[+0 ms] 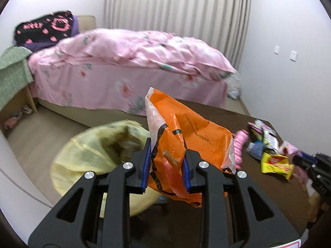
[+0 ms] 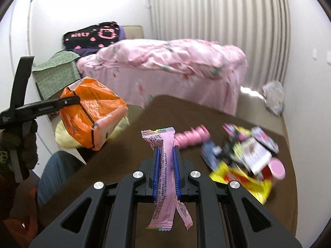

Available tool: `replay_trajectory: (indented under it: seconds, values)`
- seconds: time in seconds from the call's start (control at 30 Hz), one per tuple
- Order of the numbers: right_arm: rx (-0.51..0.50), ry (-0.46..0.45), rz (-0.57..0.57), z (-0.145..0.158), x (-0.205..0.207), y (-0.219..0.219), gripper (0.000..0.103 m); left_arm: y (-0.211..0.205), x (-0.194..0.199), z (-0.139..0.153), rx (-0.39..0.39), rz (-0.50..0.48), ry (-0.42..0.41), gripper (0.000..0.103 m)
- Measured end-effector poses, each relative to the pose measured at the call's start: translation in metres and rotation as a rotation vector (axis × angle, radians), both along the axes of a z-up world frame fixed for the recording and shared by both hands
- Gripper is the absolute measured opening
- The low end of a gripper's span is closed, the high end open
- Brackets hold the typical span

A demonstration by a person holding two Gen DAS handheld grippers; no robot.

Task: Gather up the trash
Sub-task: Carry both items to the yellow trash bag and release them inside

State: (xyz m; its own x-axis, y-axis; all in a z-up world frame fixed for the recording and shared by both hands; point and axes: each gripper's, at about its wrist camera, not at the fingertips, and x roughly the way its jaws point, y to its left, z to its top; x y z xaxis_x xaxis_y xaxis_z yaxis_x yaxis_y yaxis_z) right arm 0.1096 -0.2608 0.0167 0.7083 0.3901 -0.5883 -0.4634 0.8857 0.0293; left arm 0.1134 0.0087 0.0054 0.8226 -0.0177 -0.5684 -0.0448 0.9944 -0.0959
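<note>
My left gripper [image 1: 166, 144] is shut on a crumpled orange plastic bag [image 1: 186, 128] and holds it in the air beside the table, above a yellow trash bag [image 1: 97, 150] on the floor. The orange bag [image 2: 93, 107] and the left gripper [image 2: 68, 100] also show at the left of the right wrist view, with the yellow bag [image 2: 64, 138] below them. My right gripper [image 2: 166, 150] is shut on a pink snack wrapper [image 2: 164, 165] and holds it above the brown table [image 2: 124, 144]. A pile of wrappers [image 2: 244, 157] lies on the table to the right.
A pink ridged bottle [image 2: 192, 137] lies on the table beyond the right gripper. A bed with a pink duvet [image 1: 134, 62] stands behind the table. A green-covered side table [image 1: 12, 76] is at the left. Crumpled plastic [image 2: 273, 97] lies on the floor by the curtain.
</note>
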Motion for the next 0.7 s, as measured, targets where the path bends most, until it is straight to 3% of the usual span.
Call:
replay_trajectory:
  seconds: [0.33, 0.53, 0.63, 0.7]
  values:
    - [-0.005, 0.001, 0.127, 0.018, 0.018, 0.077, 0.013, 0.067, -0.014, -0.004, 0.005, 0.146, -0.031, 0.024]
    - [-0.037, -0.01, 0.175, 0.021, 0.018, 0.107, 0.013, 0.081, -0.023, -0.008, 0.0, 0.179, -0.037, 0.024]
    - [-0.039, -0.017, 0.189, 0.022, 0.021, 0.114, 0.013, 0.079, -0.024, -0.007, 0.059, 0.209, -0.053, 0.024]
    - [-0.037, -0.014, 0.2, 0.021, 0.026, 0.116, 0.013, 0.079, -0.026, -0.006, 0.168, 0.3, -0.081, 0.024]
